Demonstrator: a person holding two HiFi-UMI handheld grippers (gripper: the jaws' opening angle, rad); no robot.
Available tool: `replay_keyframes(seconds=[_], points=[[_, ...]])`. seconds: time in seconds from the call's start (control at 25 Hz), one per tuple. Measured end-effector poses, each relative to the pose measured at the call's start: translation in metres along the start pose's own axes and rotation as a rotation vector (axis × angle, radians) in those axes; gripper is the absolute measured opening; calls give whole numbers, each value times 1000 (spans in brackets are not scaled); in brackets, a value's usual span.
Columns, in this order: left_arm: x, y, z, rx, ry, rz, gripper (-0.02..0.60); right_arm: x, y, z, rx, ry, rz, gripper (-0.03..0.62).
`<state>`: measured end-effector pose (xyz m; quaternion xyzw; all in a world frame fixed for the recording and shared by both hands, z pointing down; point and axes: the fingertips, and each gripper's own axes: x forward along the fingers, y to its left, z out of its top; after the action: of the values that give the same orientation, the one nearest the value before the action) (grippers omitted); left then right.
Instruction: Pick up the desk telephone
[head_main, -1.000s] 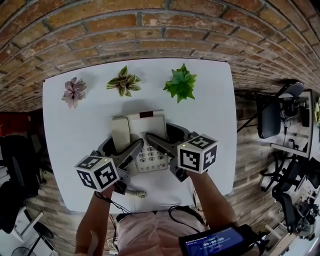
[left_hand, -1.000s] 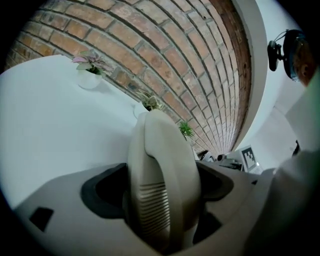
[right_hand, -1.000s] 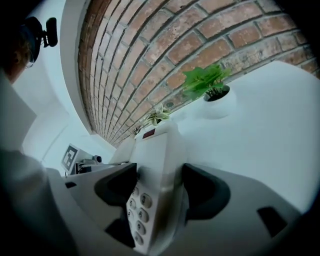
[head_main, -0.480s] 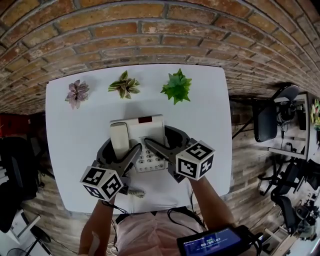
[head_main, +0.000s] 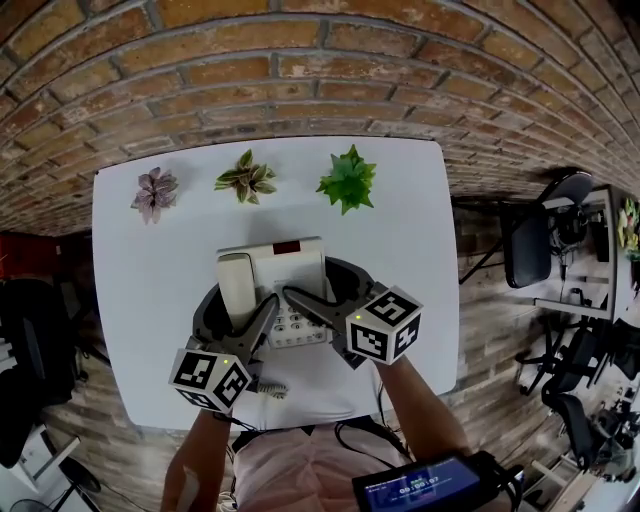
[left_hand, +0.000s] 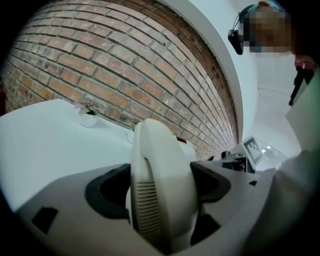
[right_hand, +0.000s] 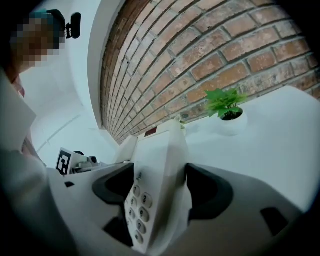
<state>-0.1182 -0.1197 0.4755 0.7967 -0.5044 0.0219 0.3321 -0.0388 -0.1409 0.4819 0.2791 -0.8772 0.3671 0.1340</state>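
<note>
Room: white table (head_main: 140, 330) pushed up against a brick wall (head_main: 300, 70), with three little potted plants (head_main: 246, 171) along the far edge near the top of the frame.

Left tongs (left_hand: 160, 192): wrapped around the handset (head_main: 236, 285). Its jaws have just been closing, and the handset fills the gap with both pads on it, so that reads as a real grip to me.

Right tongs (right_hand: 160, 192): on the right side of the phone body, with the keypad (right_hand: 137, 202) facing one pad and the phone's edge against the other. These jaws have just been opening a bit wider, yet they look in contact on both sides.

Desk telephone (head_main: 290, 262): dead centre of the table and just above both marker cubes in the head view. The handset is on its left side and the coiled cord (head_main: 270, 388) trails toward the bottom of the frame.

What changed: the left cube shows different faces than a second ago, so that wrist has rolled. The phone sits on pretty much the same patch of table.

Lifted yet?: honestly can't tell whether the base has left the surface.

What it means: I'd say the grab is basically set and the lift is just starting or about to.

Worry: the left side only has the handset, so it could pop off the cradle if the right side lags.
</note>
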Motion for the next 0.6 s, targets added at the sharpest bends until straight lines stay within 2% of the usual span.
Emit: replay_keyframes(seconds=[0.24, 0.36, 0.44, 0.6], points=[[-1, -1, 0, 19, -17, 25, 367, 3, -2, -7, -7, 33, -9, 360], [-1, -1, -1, 25, -19, 36, 355, 2, -5, -7, 56, 19, 2, 362], [-2, -1, -1, 26, -25, 41, 353, 3, -9, -5, 115, 8, 19, 341], [0, -1, -3, 21, -23, 40, 339, 12, -12, -12, 118, 70, 38, 368]])
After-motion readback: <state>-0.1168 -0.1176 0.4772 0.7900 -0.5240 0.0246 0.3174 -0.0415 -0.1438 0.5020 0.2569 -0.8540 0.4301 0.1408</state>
